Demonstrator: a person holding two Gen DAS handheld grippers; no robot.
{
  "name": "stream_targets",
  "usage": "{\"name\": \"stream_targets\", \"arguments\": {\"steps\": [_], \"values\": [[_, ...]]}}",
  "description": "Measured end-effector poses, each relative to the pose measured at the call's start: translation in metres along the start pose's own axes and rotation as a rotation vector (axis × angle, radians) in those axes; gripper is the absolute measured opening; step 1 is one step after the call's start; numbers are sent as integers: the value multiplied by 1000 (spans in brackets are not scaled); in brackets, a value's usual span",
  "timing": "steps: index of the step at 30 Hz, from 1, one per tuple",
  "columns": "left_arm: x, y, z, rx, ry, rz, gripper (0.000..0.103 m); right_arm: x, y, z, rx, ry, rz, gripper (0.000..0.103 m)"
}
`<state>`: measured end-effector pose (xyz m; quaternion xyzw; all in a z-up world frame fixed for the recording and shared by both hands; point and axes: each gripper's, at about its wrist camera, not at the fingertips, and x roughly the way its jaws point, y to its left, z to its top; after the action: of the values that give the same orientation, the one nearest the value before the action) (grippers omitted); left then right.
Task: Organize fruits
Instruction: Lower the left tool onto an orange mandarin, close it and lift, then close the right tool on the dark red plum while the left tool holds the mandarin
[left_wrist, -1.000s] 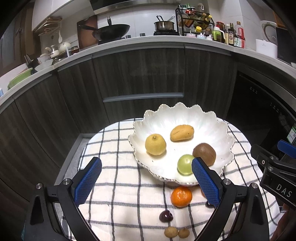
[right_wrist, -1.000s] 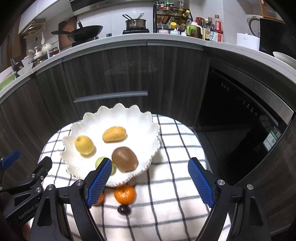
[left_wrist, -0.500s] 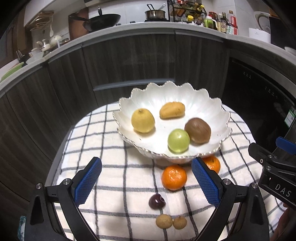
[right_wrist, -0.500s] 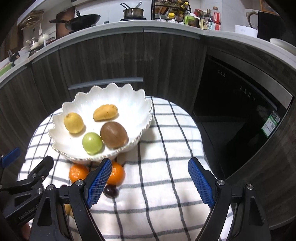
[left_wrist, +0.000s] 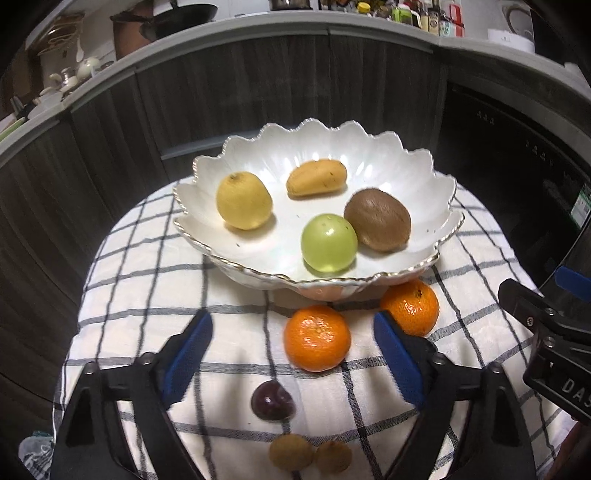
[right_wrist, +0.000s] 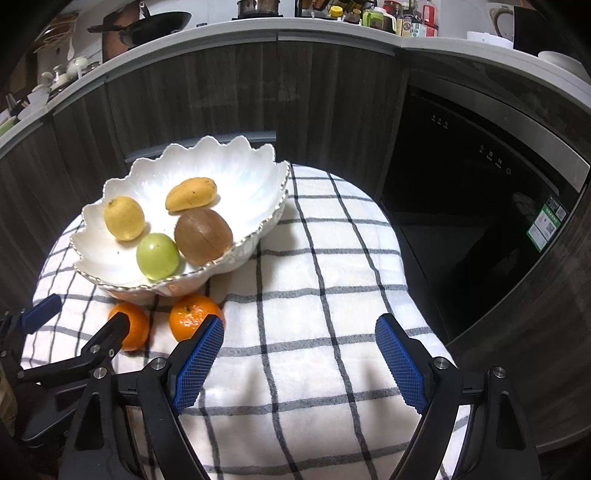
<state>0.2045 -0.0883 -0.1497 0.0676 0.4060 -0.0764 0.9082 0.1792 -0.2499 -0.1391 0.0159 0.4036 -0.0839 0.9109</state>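
my left gripper (left_wrist: 291, 354) closing around near tangerine (left_wrist: 317, 338), pads not touching it yet, my right gripper (right_wrist: 299, 360) spread wide over bare checked cloth (right_wrist: 314, 295), second tangerine (left_wrist: 410, 306) against scalloped bowl (left_wrist: 369, 147)

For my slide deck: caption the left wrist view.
Left gripper, jaws closing, nears a mandarin on the checked cloth before the scalloped bowl.

Gloss against weave, seen past my tongs

My glossy pearly bowl (left_wrist: 436, 192) sits on soft woven checked cloth (left_wrist: 147, 280); my pads (right_wrist: 399, 360) are blue, ribbed, matt.
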Motion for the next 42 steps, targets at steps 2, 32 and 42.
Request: {"name": "stream_targets", "arguments": {"steps": [2,32,42], "values": [[6,-4,0,8,12,-4,81,3,-1,0,2,5,-1,85],[4,8,-7,-11,82,2,45,6,8,0,8,26,35,85],[-28,55,-24,-45,32,109,45,11,51,-8,-72,65,99,82]]}}
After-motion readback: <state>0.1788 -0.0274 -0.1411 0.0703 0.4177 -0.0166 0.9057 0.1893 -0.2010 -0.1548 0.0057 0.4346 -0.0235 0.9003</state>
